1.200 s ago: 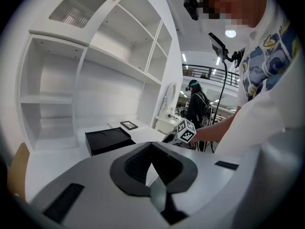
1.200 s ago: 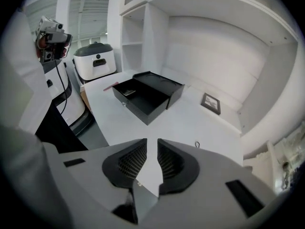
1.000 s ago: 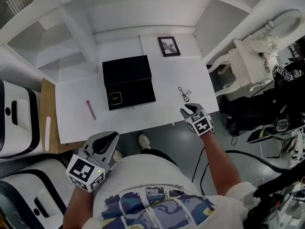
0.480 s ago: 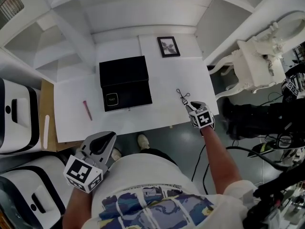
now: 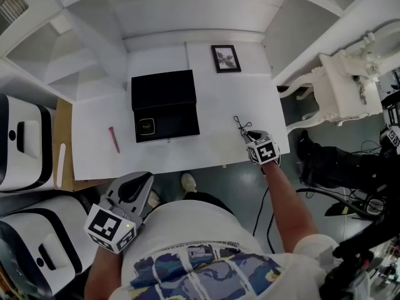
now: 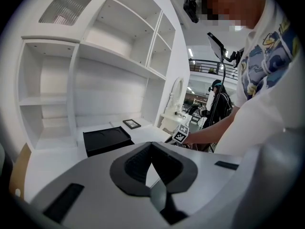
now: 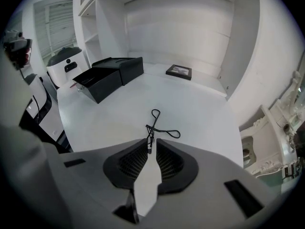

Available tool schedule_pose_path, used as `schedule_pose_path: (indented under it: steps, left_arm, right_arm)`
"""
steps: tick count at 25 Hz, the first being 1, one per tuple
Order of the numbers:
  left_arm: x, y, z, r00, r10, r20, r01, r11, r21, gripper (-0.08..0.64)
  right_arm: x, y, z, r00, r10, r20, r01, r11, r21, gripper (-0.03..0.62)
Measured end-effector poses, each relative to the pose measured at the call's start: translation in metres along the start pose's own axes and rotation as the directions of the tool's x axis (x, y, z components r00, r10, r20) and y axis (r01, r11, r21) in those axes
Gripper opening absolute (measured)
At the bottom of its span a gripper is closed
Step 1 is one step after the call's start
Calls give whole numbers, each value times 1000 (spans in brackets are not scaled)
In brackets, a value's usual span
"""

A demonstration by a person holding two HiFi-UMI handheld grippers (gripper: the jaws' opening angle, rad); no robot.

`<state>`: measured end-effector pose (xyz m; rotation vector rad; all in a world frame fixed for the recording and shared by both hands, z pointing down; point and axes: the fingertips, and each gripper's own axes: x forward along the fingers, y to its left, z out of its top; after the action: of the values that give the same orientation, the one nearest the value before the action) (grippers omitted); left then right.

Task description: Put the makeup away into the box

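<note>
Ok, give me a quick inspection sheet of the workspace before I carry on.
Surface: white table, things spread apart.
Job's things: black box open; eyelash curler near the right edge; pink stick left of the box.
Clutter: picture frame at the back.
Grippers: right gripper jaws have just been closing, narrow gap, curler's end between them; left gripper shut, empty, off the table.
Cables: black cables on the floor, right.
Surroundings: white shelves, white chair.
</note>
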<state>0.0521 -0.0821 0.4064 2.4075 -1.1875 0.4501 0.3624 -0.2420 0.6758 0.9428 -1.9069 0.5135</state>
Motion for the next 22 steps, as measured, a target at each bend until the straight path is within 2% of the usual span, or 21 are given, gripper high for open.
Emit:
schedule_pose_path:
  steps: [6,22]
  left_arm:
    - [1,-1,0,1000,13,5,-13,1000,-5,14]
    - [-15,12,-7,999,-17,35,17,1000,0,14]
  right_arm:
    - [1,-3,-1,1000,-10,-6,10,1000,1,40]
    - [-20,0,11,997,-79,14,78,997,26,32]
